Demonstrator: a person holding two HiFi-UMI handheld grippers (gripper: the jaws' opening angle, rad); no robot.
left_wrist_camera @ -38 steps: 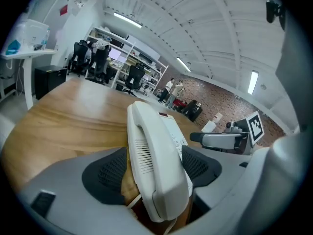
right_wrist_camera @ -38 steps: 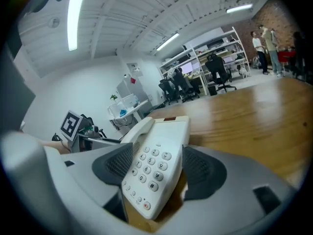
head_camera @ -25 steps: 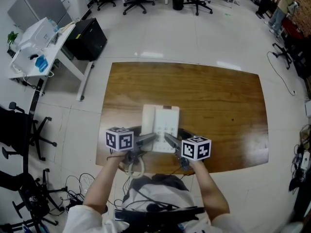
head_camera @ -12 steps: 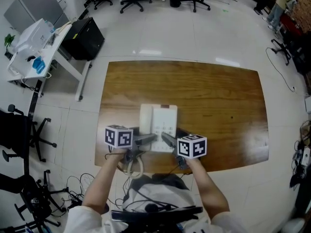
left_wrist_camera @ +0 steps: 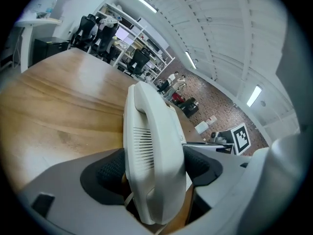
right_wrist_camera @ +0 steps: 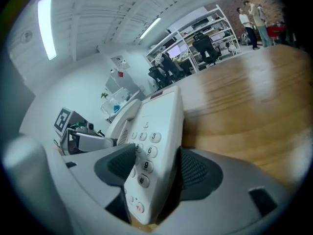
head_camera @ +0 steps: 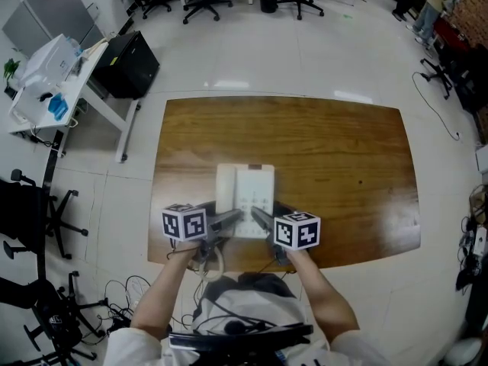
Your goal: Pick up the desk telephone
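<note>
The telephone (head_camera: 245, 197) is shown at the table's (head_camera: 335, 166) near edge, left of its middle. Its handset side is pinched by the left gripper (head_camera: 235, 217) and its keypad side by the right gripper (head_camera: 258, 215). Both pairs of jaws have just been closing on it.

Left forearm (head_camera: 162, 294) and right forearm (head_camera: 322, 294) are reaching forward side by side. The left gripper (head_camera: 238, 218) and right gripper (head_camera: 256, 214) are angling downward and inward. Both pairs of jaws have just been closing and are pressing on the desk telephone (head_camera: 245, 187) between them.
</note>
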